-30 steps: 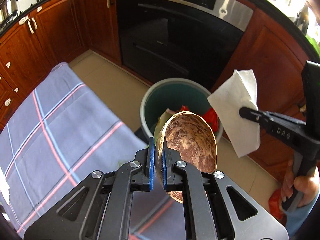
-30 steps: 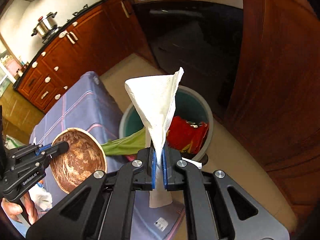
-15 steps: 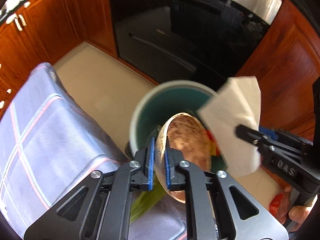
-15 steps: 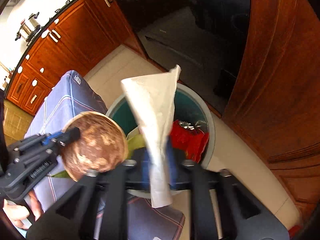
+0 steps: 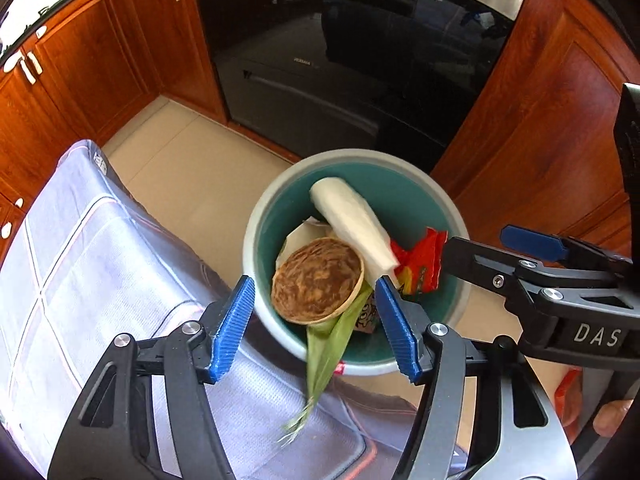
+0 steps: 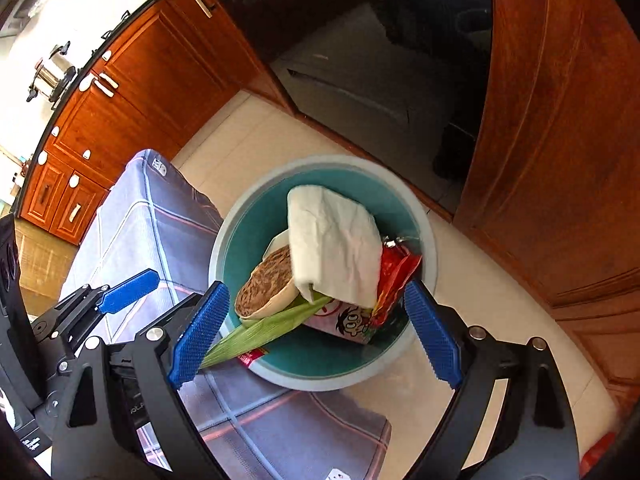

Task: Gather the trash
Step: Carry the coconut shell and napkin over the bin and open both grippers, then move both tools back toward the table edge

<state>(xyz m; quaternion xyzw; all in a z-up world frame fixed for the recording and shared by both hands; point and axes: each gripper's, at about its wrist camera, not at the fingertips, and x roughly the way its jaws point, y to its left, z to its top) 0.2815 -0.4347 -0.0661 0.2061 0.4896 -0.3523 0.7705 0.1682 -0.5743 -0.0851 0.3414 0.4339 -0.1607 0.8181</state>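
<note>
A round teal bin (image 5: pixel 412 200) (image 6: pixel 240 236) with a pale rim stands on the floor below both grippers. Inside it lie a brown stained paper bowl (image 5: pixel 318 280) (image 6: pixel 266 286), a white napkin (image 5: pixel 352 224) (image 6: pixel 336 248), a red snack wrapper (image 5: pixel 420 260) (image 6: pixel 394 276) and a green leaf (image 5: pixel 328 344) (image 6: pixel 260 334) that hangs over the near rim. My left gripper (image 5: pixel 316 324) hovers above the bin, its jaws opening with nothing between the pads. My right gripper (image 6: pixel 316 338) also hovers over the bin, jaws opening and empty; it shows at the right of the left wrist view (image 5: pixel 500 248).
A table with a blue-grey checked cloth (image 5: pixel 100 280) (image 6: pixel 152 220) borders the bin on the left. A black oven (image 5: pixel 352 60) and red-brown wooden cabinets (image 5: pixel 560 120) (image 6: pixel 560 120) stand behind the bin. Beige floor tiles (image 5: pixel 192 160) surround it.
Both grippers have opened over the bin. The paper bowl dropped from the left one and the napkin from the right one; both now lie in the bin.
</note>
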